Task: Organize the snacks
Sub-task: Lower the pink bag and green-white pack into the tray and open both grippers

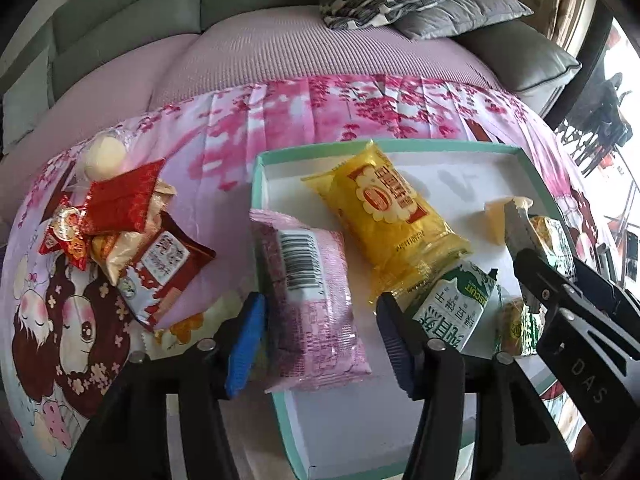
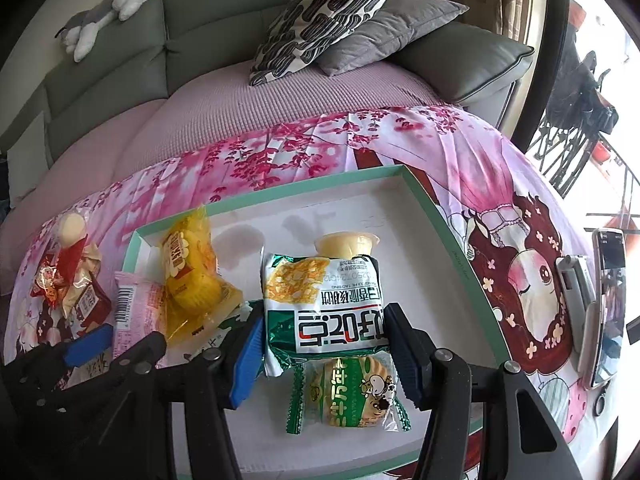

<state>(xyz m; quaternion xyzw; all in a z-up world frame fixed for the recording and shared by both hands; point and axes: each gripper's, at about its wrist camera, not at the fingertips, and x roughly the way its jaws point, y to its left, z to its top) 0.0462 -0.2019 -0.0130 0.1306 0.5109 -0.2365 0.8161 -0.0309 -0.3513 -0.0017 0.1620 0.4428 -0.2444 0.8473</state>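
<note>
A white tray with a mint rim (image 1: pixel 276 416) (image 2: pixel 424 192) lies on the pink cloth. My left gripper (image 1: pixel 320 344) is open around a pink packet with a barcode (image 1: pixel 316 308) lying over the tray's left rim. A yellow packet (image 1: pixel 396 216) (image 2: pixel 192 276) lies in the tray beside it. My right gripper (image 2: pixel 324 354) is open around a green-and-white packet (image 2: pixel 324 304) lying in the tray; it shows as a black arm in the left view (image 1: pixel 580 312). A small round biscuit packet (image 2: pixel 352 392) and a pale jelly cup (image 2: pixel 346 244) lie near it. A green-white packet (image 1: pixel 452 308) sits right of the left gripper.
A heap of snack packets, red, brown and pale (image 1: pixel 120 224) (image 2: pixel 72 280), lies on the cloth left of the tray. A phone on a stand (image 2: pixel 608 308) is at the right. A sofa with cushions (image 2: pixel 332 12) stands behind.
</note>
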